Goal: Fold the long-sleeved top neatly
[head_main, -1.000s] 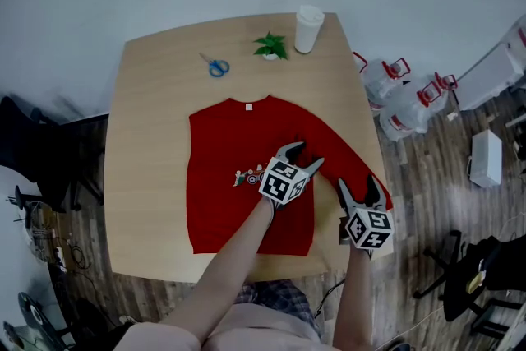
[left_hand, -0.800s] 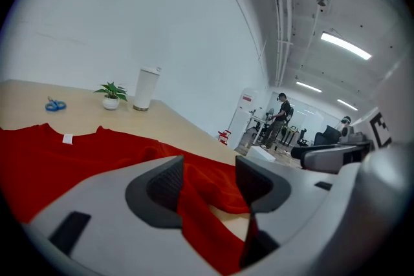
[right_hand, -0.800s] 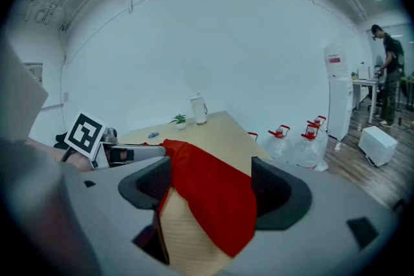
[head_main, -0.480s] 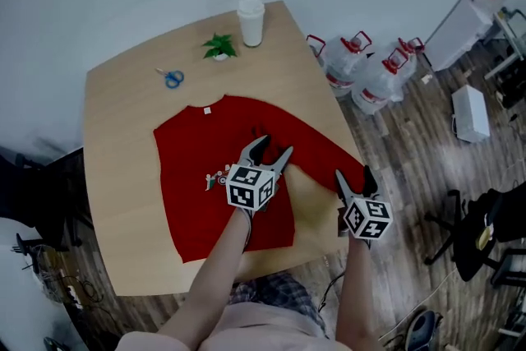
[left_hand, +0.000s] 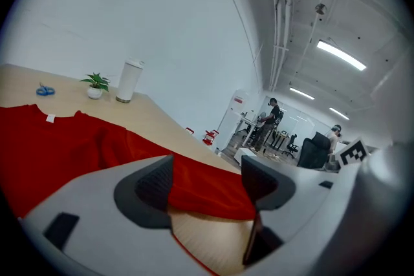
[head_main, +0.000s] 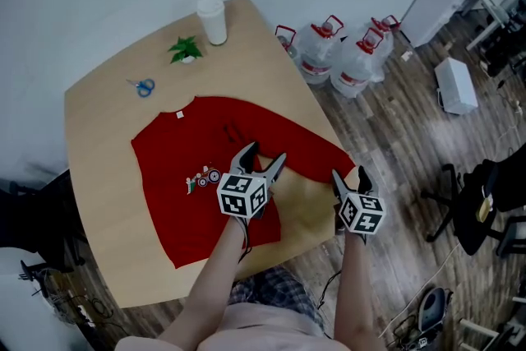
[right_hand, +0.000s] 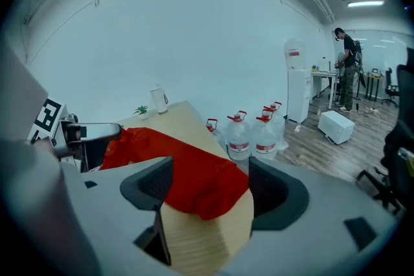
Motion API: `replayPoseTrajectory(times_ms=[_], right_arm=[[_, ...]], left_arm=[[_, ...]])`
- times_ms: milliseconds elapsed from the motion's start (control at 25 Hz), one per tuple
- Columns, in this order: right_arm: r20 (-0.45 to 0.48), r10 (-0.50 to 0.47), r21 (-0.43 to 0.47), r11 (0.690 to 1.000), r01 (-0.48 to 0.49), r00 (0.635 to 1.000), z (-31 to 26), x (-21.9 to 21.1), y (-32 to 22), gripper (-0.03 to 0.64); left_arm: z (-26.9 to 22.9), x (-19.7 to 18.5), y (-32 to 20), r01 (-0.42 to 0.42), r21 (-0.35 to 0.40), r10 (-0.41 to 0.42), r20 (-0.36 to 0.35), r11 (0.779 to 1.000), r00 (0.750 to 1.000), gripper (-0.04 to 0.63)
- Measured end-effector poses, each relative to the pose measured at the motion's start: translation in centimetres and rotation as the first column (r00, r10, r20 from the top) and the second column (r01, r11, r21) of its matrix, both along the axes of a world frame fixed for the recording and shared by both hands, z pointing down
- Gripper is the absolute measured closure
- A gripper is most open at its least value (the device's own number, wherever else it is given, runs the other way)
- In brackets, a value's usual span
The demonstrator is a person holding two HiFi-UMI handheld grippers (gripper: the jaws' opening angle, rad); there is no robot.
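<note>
Clock per head view, centred on the garment. Pale wooden table (head_main: 103, 193) carries a white lidded cup (head_main: 212, 19) at 12, a small green plant in white pot (head_main: 186, 50) just beside it, and blue-handled scissors (head_main: 143, 85) at 11, all well apart from the cloth. Off the table at 2 stand clear water jugs w/ red handles (head_main: 329, 49); a white box (head_main: 454, 85) lies on the wood floor beyond. Nothing blocks either claw.

Left gripper (head_main: 263, 155) hovers over the garment's 4 o'clock side, jaws wide and opening; the red sleeve shows between them but the pads aren't pressing on it. Right gripper (head_main: 349, 174) sits at 4 by the table edge, jaws wide but closing; the cuff lies between them, not pinched yet.

Red long-sleeved cotton top (head_main: 181, 152) lies flat, front up, collar w/ white label toward 12 and a small print on the chest. One sleeve runs out to 4, its cuff at the table edge; there's a light crease near the chest.
</note>
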State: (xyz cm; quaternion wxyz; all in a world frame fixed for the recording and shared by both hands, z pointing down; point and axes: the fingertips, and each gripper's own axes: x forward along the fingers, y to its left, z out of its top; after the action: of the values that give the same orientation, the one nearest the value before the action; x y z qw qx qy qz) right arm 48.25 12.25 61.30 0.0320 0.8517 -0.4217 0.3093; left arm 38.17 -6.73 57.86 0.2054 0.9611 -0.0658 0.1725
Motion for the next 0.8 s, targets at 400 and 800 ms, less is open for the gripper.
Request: replayPoseTrajectory(times_ms=[400, 800], right_arm=[[0.074, 0.071, -0.134, 0.989, -0.06, 0.995, 4.7, 1.0, 1.8, 0.342], [0.168, 0.14, -0.168, 0.98, -0.111, 0.976, 6.8, 1.0, 1.5, 0.4]], left_arm=[[0.5, 0.4, 2.1, -0.026, -0.004, 0.026, 0.019, 1.0, 0.999, 0.285], [0.9, 0.9, 3.6, -0.049, -0.016, 0.049, 0.031, 0.999, 0.998, 0.285]])
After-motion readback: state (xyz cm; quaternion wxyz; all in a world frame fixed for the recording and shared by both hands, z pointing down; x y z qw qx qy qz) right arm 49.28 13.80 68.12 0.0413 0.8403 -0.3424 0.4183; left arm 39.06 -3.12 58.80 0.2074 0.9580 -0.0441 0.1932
